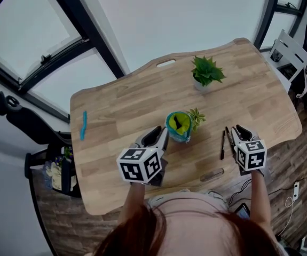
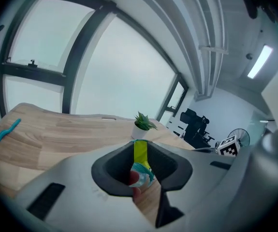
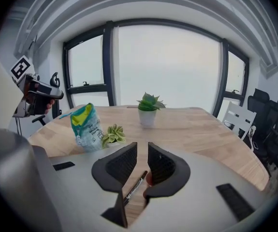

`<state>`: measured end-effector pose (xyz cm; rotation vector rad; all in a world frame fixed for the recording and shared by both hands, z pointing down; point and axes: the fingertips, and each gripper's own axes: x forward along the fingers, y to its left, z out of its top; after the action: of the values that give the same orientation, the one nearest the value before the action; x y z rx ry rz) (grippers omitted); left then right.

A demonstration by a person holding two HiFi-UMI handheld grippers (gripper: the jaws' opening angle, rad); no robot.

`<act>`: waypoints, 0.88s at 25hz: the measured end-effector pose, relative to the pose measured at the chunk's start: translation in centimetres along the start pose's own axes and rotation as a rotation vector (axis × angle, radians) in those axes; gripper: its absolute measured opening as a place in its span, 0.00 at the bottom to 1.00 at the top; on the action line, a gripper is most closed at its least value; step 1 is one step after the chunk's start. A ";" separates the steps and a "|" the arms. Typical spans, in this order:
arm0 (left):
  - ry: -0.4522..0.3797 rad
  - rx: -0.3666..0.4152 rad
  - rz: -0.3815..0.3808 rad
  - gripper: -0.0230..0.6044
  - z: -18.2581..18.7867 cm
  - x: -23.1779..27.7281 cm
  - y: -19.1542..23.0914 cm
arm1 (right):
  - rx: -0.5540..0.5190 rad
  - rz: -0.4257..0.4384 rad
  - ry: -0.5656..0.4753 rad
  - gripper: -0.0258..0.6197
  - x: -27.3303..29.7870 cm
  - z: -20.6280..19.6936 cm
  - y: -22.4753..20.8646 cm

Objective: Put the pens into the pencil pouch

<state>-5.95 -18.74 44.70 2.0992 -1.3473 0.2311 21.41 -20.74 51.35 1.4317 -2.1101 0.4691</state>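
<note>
A teal pencil pouch (image 1: 178,126) with a yellow-green lining stands upright and open-mouthed in the middle of the wooden table (image 1: 121,108). My left gripper (image 1: 161,135) is just left of it, jaws slightly apart; in the left gripper view the pouch (image 2: 139,164) fills the narrow gap of the left gripper (image 2: 140,147), and no pad presses on it. Two black pens (image 1: 222,144) lie right of the pouch. My right gripper (image 1: 238,132) hovers over them, open. In the right gripper view one pen (image 3: 135,186) lies below the open right gripper (image 3: 142,149), untouched.
A small succulent (image 1: 197,117) stands against the pouch. A potted plant (image 1: 206,73) is farther back. A grey pen (image 1: 212,174) lies near the front edge. A blue strip (image 1: 83,125) lies at the table's left. An office chair (image 1: 14,111) stands beyond the left edge.
</note>
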 end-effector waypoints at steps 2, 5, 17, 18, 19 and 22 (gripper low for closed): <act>0.017 -0.033 0.003 0.16 -0.4 0.6 0.4 | 0.003 0.002 0.030 0.13 0.7 -0.9 -0.7; 0.053 -0.078 0.012 0.18 -1.3 1.6 1.2 | 0.003 0.007 0.080 0.14 1.9 -2.2 -1.3; 0.138 -0.194 -0.005 0.25 -3.1 4.0 2.5 | 0.039 0.051 0.262 0.17 5.9 -7.3 -2.2; 0.140 -0.200 -0.009 0.25 -3.2 4.1 2.5 | 0.037 0.055 0.276 0.17 6.2 -7.7 -2.2; 0.143 -0.205 -0.012 0.26 -3.2 4.3 2.5 | 0.035 0.059 0.290 0.17 6.5 -8.1 -2.1; 0.155 -0.216 -0.022 0.28 -3.4 4.6 2.4 | 0.033 0.069 0.332 0.18 7.3 -9.1 -2.1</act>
<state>-5.33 -20.92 50.49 1.8757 -1.2010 0.2242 23.44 -21.78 63.02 1.2059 -1.8944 0.7181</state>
